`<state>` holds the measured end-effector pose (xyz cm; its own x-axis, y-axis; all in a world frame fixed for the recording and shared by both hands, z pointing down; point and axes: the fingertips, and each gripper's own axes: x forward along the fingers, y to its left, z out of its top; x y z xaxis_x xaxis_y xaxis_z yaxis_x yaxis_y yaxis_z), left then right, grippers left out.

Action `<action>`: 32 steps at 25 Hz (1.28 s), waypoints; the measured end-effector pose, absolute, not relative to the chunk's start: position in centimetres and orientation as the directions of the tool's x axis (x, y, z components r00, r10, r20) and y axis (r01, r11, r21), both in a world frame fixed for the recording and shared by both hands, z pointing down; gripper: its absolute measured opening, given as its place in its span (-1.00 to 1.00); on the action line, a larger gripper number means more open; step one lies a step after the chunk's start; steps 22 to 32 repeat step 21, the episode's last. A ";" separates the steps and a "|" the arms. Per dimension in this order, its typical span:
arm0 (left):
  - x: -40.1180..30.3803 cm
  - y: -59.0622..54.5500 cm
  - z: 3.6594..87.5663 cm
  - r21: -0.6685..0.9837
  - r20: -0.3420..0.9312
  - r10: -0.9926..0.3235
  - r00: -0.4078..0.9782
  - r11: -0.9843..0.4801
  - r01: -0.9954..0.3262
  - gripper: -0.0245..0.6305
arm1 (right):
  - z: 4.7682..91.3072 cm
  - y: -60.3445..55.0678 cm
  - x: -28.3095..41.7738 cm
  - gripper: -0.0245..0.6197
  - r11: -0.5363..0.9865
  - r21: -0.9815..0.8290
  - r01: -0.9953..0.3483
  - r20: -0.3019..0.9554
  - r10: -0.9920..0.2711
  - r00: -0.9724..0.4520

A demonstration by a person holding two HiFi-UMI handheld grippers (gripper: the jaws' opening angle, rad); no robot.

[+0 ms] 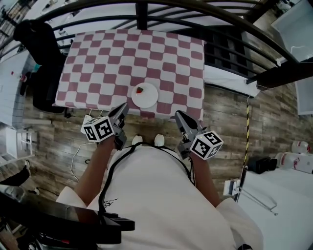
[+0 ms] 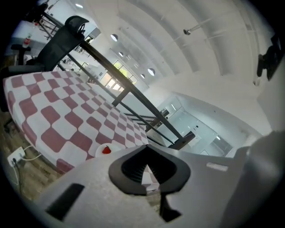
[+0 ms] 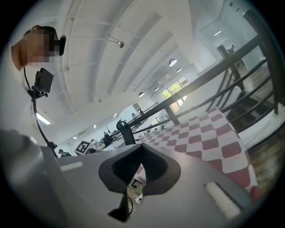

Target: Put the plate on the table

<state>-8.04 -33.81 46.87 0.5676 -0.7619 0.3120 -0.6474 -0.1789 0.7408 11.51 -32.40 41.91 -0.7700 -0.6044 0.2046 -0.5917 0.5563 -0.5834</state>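
Small round white plate [image 1: 146, 100] w/ a red berry [image 1: 140, 90] sits on the checked table [image 1: 122, 53], by the near edge, approx. mid-width. Left tool [image 1: 123, 108] and right tool [image 1: 178, 114]: jaws together, empty, off the near edge.

Worktop [image 1: 122, 53] mostly open; only plate [image 1: 146, 101] at near edge. Black chair [image 1: 44, 73] crowds left side, railing [image 1: 142, 14] behind.

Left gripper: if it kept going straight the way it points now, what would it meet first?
Probably the near edge of the checked table, just beside the plate rather than the plate itself. The left gripper is shut and empty, short of the table; depth is hard to judge.
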 end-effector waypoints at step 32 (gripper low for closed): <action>-6.7 -32.4 47.5 0.589 0.346 -0.735 0.583 -0.313 -0.745 -0.91 | 42.3 -32.0 11.2 -0.90 0.581 -0.548 -0.602 0.219 -0.595 -0.774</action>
